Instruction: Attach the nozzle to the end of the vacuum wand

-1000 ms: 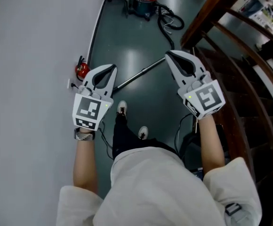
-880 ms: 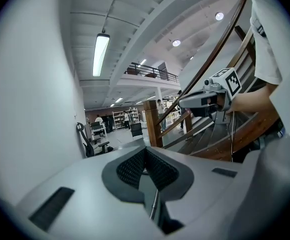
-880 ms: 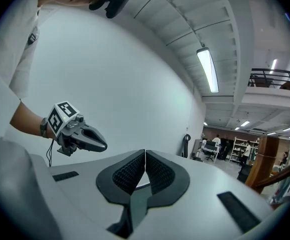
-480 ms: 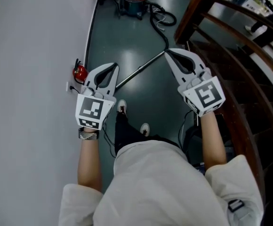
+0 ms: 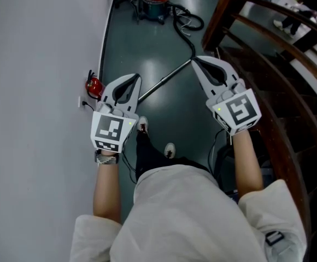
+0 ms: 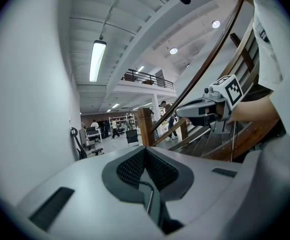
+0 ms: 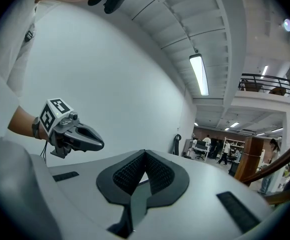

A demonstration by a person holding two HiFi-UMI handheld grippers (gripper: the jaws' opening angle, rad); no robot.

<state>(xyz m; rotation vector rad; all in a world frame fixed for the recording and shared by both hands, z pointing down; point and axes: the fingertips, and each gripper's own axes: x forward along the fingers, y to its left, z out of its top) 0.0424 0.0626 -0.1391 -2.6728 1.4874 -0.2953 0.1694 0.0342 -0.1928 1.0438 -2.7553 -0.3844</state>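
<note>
Left claw (image 5: 131,78), right claw (image 5: 197,60) closed, empty.
Wand (image 5: 164,82) mid-frame looks stiff, slick — you'd best grab mid-tube.

Vacuum wand (image 5: 164,81) near end hidden behind left gripper (image 5: 132,78); distant people (image 7: 226,150) too small.

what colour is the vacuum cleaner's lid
Red; the vacuum cleaner shows best in the head view.

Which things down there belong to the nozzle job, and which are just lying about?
For the job: vacuum wand on the floor, black hose, canister vacuum, left gripper and right gripper, both shut and empty. I can't make out a nozzle.

Lying about: red fire extinguisher by the wall, wooden stair railing.
</note>
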